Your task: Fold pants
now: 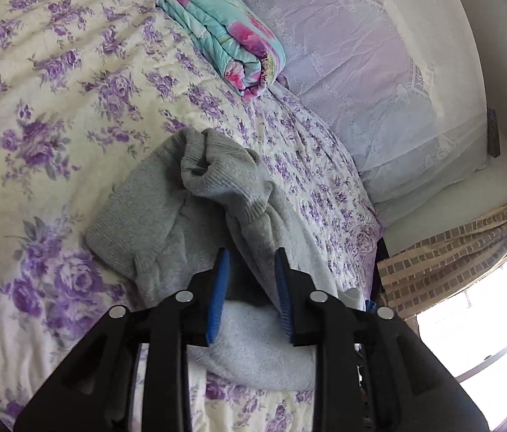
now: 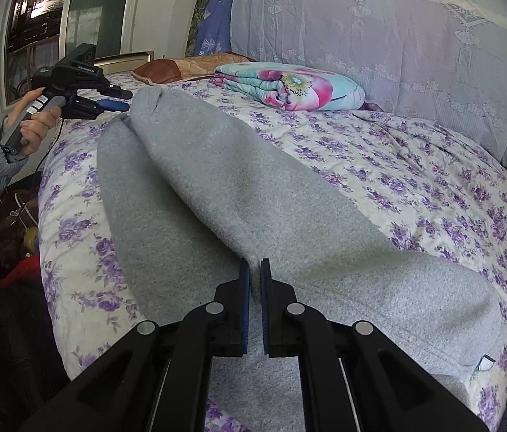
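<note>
Grey fleece pants (image 2: 217, 194) lie along the floral bed, one leg folded over the other, with the cuffs bunched at the far end (image 1: 214, 172). My left gripper (image 1: 250, 266) is open just above the leg ends, its blue pads apart and holding nothing; it also shows in the right wrist view (image 2: 116, 102), held in a hand by the cuff end. My right gripper (image 2: 254, 270) is shut on a ridge of the pants fabric near the waist end.
A folded turquoise and pink quilt (image 1: 217, 28) lies near the lace-covered headboard (image 2: 379, 36). The bed's quilted cover with purple flowers (image 1: 55, 90) spreads around the pants. A curtain and a bright window (image 1: 487, 306) are at the bedside. Clutter lies on the floor (image 2: 12, 248).
</note>
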The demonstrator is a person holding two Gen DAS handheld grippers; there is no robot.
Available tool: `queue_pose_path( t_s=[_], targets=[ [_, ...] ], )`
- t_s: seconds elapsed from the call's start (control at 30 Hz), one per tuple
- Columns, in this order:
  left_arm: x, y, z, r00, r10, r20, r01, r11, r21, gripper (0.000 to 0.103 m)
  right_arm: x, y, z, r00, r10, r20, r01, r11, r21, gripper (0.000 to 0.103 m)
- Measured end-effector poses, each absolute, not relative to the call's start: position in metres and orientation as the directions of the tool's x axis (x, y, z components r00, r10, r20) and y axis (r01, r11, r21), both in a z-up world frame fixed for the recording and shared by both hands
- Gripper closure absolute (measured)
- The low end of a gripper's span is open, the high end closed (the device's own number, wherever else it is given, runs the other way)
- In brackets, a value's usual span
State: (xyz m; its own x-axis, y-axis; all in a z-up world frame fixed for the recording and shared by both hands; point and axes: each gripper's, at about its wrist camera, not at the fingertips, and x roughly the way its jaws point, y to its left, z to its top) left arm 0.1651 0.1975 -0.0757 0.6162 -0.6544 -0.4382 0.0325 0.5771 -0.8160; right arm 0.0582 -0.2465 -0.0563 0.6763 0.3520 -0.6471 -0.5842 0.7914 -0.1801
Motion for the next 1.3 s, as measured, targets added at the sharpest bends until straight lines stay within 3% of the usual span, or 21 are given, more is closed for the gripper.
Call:
queue_pose_path(
  t_s=[0.13,0.27,0.3,0.33,0.43,0.63,0.8,0.9,1.1,1.3],
  targets=[
    [0.183,0.191,-0.071,0.634,-0.636,-0.440,0.000,0.569,-0.822,0.060,0.056,-0.246,-0.056,0.681,0.348,-0.644,-0.581,0.792,-0.186,0.097],
    [0.200,0.194,-0.079,0.634,-0.590,-0.501,-0.062,0.606,-0.793,0.060,0.055,-0.246,-0.053,0.686,0.347,-0.640,-0.578,0.793,-0.190,0.097],
    [0.201,0.196,-0.082,0.633,-0.594,-0.496,-0.063,0.599,-0.798,0.064,0.054,-0.245,-0.051,0.688,0.346,-0.637,-0.577,0.793,-0.193,0.097],
    [0.200,0.198,-0.083,0.637,-0.606,-0.477,-0.052,0.583,-0.811,0.076,0.053,-0.245,-0.050,0.691,0.346,-0.635,-0.577,0.793,-0.196,0.097],
    [0.184,0.200,-0.071,0.664,-0.604,-0.441,0.000,0.590,-0.807,0.085,0.046,-0.243,-0.042,0.699,0.346,-0.626,-0.579,0.788,-0.210,0.097],
    [0.140,0.208,-0.044,0.703,-0.592,-0.393,0.094,0.626,-0.775,0.086,0.023,-0.238,-0.032,0.683,0.379,-0.625,-0.614,0.761,-0.210,0.097],
    [0.140,0.216,-0.102,0.650,-0.596,-0.471,-0.001,0.619,-0.785,0.086,0.023,-0.228,-0.076,0.609,0.357,-0.708,-0.643,0.745,-0.176,0.097],
    [0.137,0.225,-0.121,0.651,-0.641,-0.407,0.006,0.541,-0.841,0.086,0.022,-0.224,-0.091,0.604,0.344,-0.719,-0.635,0.753,-0.173,0.097],
    [0.114,0.226,-0.081,0.717,-0.552,-0.425,0.030,0.634,-0.773,0.089,0.024,-0.228,-0.093,0.588,0.363,-0.723,-0.627,0.769,-0.124,0.096],
    [0.101,0.197,-0.023,0.758,-0.553,-0.347,0.170,0.681,-0.712,0.088,0.026,-0.229,-0.094,0.587,0.364,-0.723,-0.616,0.781,-0.106,0.095]
  ],
)
